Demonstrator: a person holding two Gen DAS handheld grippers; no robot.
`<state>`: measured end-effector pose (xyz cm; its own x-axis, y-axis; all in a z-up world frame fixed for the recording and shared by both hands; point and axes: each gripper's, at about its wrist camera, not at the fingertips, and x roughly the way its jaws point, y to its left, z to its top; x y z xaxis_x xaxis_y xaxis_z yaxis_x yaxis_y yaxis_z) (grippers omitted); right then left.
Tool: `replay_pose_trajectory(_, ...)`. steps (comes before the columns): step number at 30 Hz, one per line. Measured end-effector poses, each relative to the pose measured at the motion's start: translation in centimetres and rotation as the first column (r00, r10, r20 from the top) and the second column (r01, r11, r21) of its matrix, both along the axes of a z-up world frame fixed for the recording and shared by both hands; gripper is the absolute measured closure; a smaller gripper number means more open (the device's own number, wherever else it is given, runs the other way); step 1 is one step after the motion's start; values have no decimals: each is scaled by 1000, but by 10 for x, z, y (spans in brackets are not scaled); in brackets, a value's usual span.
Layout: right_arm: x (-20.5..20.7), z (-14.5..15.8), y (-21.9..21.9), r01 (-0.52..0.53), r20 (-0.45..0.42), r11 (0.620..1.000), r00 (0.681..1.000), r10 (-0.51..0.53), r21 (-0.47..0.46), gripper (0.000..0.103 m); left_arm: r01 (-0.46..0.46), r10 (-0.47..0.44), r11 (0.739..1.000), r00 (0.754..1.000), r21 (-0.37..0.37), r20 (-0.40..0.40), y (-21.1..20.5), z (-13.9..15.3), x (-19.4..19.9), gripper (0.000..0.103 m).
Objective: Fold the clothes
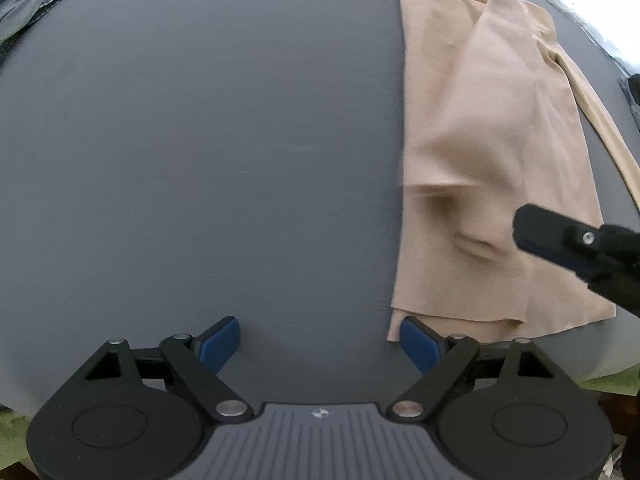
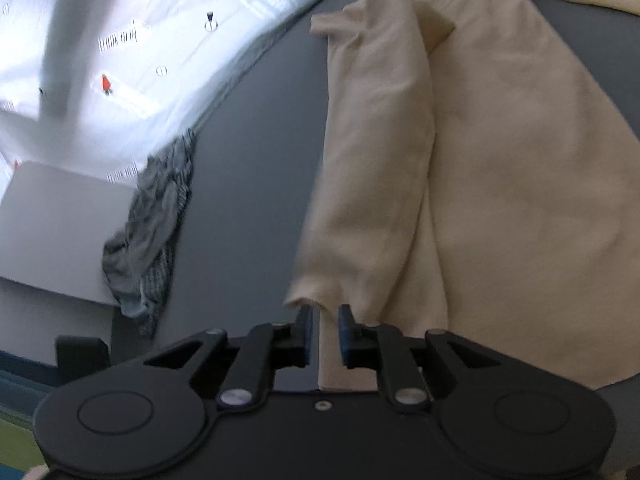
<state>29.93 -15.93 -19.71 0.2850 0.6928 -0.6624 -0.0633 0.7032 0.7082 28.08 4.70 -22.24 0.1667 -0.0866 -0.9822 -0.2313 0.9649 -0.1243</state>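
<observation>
Right wrist view: right gripper is pinching the beige garment at a sleeve cuff between nearly closed fingers, the body spreading ahead and right. Left gripper is hanging wide open, holding nothing, its right pad beside the hem. Judged best: keep the pinch firm and carry the sleeve flat across the body.

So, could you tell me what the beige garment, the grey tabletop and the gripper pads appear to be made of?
The beige garment looks like a soft, matte knit, perhaps cotton jersey: it drapes in loose, rounded folds. The grey tabletop seems a hard, matte painted or laminate surface, with faint streaks. The left gripper pads look like blue rubber or foam, dull and unreflective.
</observation>
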Motion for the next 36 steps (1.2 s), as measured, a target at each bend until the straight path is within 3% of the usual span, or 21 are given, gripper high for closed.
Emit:
replay_pose_trajectory(6, 0, 0, -6, 64, 7, 998, 998, -64, -25, 83, -46, 46, 999, 999, -5, 28, 6, 9, 12, 15)
replay_pose_trajectory(9, 1, -6, -15, 119, -6, 991, 993, -119, -54, 83, -78, 81, 996, 991, -38, 104, 16, 20, 24, 20)
replay_pose_trajectory(12, 2, -11, -26, 161, -14, 984, 987, -163, -75, 83, -76, 95, 992, 975, -98, 202, 8, 35, 33, 30)
replay_pose_trajectory(15, 5, -15, -31, 181, -23, 980, 983, -184, -83, 82, -46, 74, 991, 972, -126, 221, 12, 28, 32, 39)
replay_pose_trajectory(20, 13, -27, -23, 157, -47, 984, 986, -162, -84, 77, 6, 37, 985, 968, -170, 249, 21, 16, 31, 41)
replay_pose_trajectory(23, 16, -30, -18, 140, -46, 986, 988, -145, -86, 72, 31, 12, 988, 962, -151, 275, 1, 10, 41, 41)
replay_pose_trajectory(25, 19, -32, -16, 135, -50, 987, 989, -140, -85, 72, 51, -9, 989, 956, -136, 294, -3, 11, 38, 46)
replay_pose_trajectory(26, 21, -33, -15, 130, -47, 988, 990, -135, -88, 73, 55, -15, 991, 953, -125, 301, -4, 13, 36, 54)
replay_pose_trajectory(27, 22, -33, -14, 125, -41, 988, 991, -129, -92, 76, 59, -21, 992, 951, -115, 308, -6, 14, 34, 77)
replay_pose_trajectory(28, 24, -33, -13, 120, -36, 988, 992, -124, -95, 86, 65, -26, 991, 953, -119, 301, -7, 14, 34, 91)
replay_pose_trajectory(29, 26, -33, -12, 114, -31, 988, 993, -118, -99, 94, 70, -31, 990, 956, -126, 291, -8, 14, 34, 94)
replay_pose_trajectory(31, 26, -31, -12, 105, -20, 989, 994, -107, -100, 99, 74, -40, 992, 952, -103, 302, -11, 18, 32, 94)
replay_pose_trajectory(36, 20, -21, -20, 101, 15, 992, 995, -100, -75, 101, 89, -65, 994, 943, -59, 326, -20, 30, 26, 97)
